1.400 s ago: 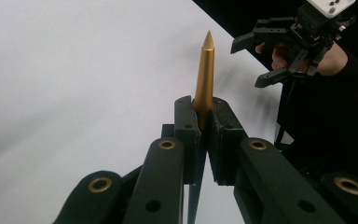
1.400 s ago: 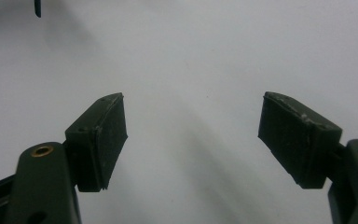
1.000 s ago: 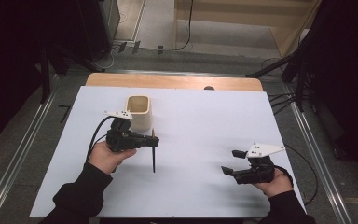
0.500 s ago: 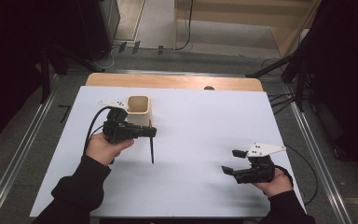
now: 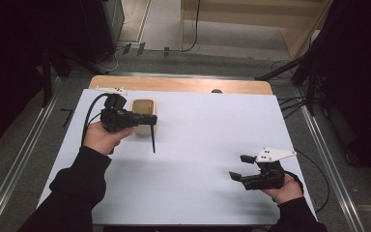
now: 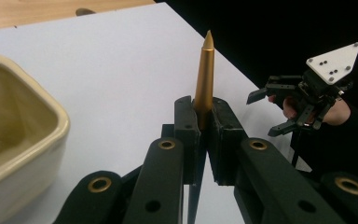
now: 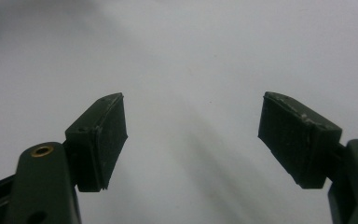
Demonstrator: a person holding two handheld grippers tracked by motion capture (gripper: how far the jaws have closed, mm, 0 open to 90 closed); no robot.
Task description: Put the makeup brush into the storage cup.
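Observation:
My left gripper point(image 5: 150, 119) is shut on a slim pen point(image 5: 152, 137), which hangs as a dark stick below the jaws, over the white table. In the left gripper view the pen's gold pointed end point(image 6: 204, 79) rises above the closed left gripper point(image 6: 204, 135). A beige square cup point(image 5: 142, 103) stands right behind this gripper, and its rim point(image 6: 51, 121) lies close on the left. My right gripper point(image 5: 237, 167) is held near the table's front right, open with nothing between its pads. In its own view the right gripper point(image 7: 191, 140) faces bare white table.
The white table sheet point(image 5: 207, 130) spreads between the two hands. A wooden strip point(image 5: 183, 85) runs along its far edge. Metal rails and dark floor flank both sides. From the left gripper view, the right gripper point(image 6: 279, 109) with its grey plate shows farther off.
The left hand has lifted and drawn back toward the cup, with the pen in it. The right hand has stayed still.

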